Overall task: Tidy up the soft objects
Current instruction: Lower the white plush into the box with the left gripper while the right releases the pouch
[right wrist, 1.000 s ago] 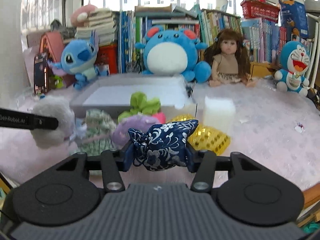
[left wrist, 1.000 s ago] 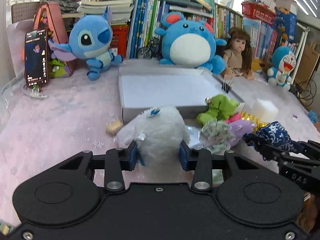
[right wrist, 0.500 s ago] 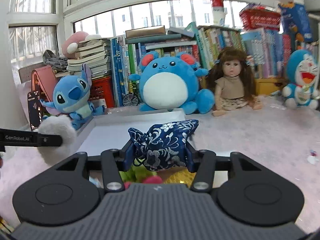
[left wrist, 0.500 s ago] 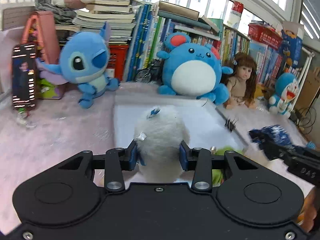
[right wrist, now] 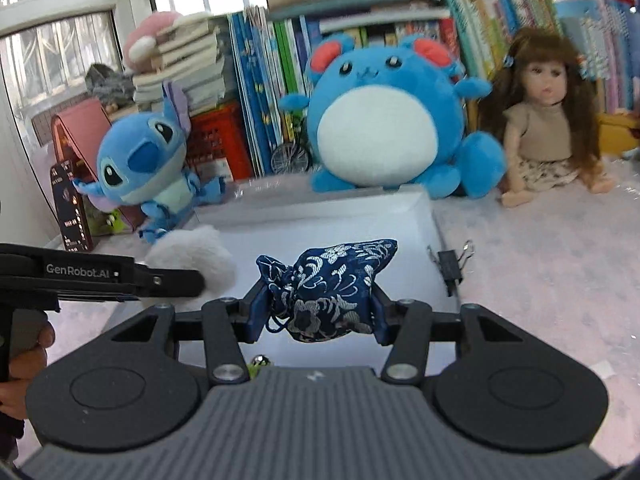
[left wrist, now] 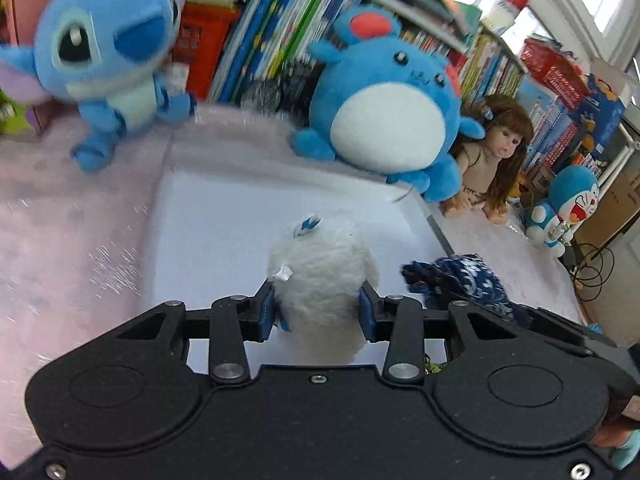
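- Both grippers have advanced from the toy pile to above the white box (right wrist: pixel 420 216).
- Left gripper (left wrist: pixel 318 312) clamps the white plush (left wrist: pixel 320 272).
- Right gripper (right wrist: pixel 316 308) clamps the blue pouch (right wrist: pixel 328 284); grips unchanged.

Fluffy white plush toy (left wrist: pixel 320 276); navy brocade cloth pouch (right wrist: pixel 328 288) with a silvery sheen; matt black plastic grippers (right wrist: pixel 318 314); smooth white paper-lined tray (right wrist: pixel 424 216); pink glinting tablecloth (right wrist: pixel 540 264).
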`<state>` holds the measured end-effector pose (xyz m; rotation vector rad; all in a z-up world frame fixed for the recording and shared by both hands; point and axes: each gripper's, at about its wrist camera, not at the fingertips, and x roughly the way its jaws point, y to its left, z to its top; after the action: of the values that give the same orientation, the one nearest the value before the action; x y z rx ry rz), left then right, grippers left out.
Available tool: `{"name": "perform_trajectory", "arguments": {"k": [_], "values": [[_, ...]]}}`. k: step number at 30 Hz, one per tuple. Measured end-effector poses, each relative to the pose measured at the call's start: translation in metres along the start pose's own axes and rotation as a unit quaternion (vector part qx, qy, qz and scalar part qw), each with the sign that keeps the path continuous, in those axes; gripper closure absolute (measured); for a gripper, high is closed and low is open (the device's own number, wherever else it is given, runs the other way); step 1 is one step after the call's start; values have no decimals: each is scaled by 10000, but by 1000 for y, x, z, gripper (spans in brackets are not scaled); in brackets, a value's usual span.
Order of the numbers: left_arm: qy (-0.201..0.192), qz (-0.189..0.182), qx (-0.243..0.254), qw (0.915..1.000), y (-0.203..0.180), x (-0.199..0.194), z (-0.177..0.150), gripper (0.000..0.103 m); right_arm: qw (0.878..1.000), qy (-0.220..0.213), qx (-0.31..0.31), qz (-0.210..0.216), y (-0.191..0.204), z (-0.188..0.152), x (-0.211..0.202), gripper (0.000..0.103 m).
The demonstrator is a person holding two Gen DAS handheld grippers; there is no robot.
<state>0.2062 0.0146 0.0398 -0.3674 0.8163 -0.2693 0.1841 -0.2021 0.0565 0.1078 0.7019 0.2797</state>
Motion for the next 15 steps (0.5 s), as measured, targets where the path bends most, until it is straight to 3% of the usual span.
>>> {"name": "perform_trajectory", "arguments": {"k": [15], "values": [[253,152,-111,9995,3,33,-5,64,9983,550,155,101,-6,-4,41,49]]}}
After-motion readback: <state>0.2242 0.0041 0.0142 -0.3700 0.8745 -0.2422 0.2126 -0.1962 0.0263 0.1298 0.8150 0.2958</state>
